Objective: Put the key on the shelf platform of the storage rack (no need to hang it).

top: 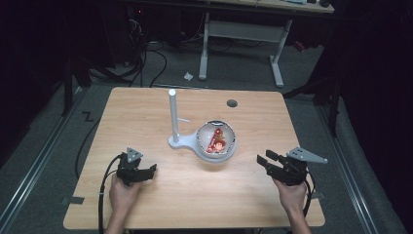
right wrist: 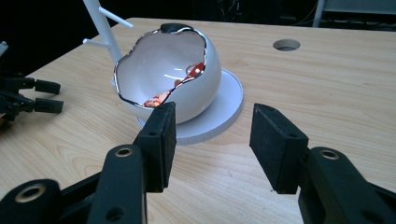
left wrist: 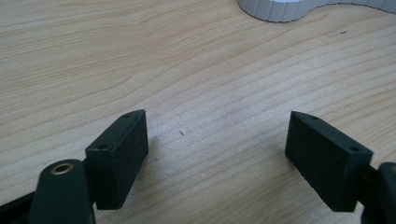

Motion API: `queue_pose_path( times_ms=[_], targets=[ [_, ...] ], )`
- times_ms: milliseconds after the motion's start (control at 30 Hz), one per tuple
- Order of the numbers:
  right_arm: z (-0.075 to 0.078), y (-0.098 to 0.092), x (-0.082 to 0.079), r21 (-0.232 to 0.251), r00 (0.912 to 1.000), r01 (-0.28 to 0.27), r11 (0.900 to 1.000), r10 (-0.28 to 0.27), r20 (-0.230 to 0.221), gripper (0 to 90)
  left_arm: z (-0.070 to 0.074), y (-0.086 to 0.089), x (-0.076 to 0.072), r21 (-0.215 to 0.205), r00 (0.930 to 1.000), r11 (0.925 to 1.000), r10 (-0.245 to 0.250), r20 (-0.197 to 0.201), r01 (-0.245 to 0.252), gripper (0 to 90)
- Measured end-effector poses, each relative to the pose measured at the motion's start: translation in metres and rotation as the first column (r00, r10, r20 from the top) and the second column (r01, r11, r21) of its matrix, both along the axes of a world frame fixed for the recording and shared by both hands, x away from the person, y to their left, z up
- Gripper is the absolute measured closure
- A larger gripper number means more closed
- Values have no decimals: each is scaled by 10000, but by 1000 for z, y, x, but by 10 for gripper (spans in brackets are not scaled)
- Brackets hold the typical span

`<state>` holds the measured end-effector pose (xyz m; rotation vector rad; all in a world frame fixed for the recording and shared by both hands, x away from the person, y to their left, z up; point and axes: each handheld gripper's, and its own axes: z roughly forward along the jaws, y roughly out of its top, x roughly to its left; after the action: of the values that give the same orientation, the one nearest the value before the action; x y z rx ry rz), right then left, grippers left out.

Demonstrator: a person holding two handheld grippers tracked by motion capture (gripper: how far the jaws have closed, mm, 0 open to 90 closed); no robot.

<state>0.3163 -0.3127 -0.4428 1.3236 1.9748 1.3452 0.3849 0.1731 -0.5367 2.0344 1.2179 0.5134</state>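
Near the table's (top: 146, 204) middle, the egg-shaped bowl (top: 215, 140) opened toward the right edge, where the right tongs (right wrist: 212, 140) gaped empty; the left tongs (left wrist: 217, 154) likewise.

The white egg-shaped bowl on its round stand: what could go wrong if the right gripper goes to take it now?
1. The bowl has a smooth, rounded wall, so the right gripper, whose open jaws look narrower than it, may slip or push it off the stand.
2. The cut rim is jagged and thin; a pinch there might chip it or spill the red pieces inside.
3. The white post stands close behind, so a shoved bowl could knock it.
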Motion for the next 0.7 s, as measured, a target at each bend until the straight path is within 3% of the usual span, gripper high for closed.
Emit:
queue_pose_path(
  times_ms=[700],
  targets=[
    [-35, 8, 11, -204, 9977, 84, 9998, -97, -678, 518, 0, 0, 0, -2, 10000, 10000, 7, 1, -7, 218]
  ],
)
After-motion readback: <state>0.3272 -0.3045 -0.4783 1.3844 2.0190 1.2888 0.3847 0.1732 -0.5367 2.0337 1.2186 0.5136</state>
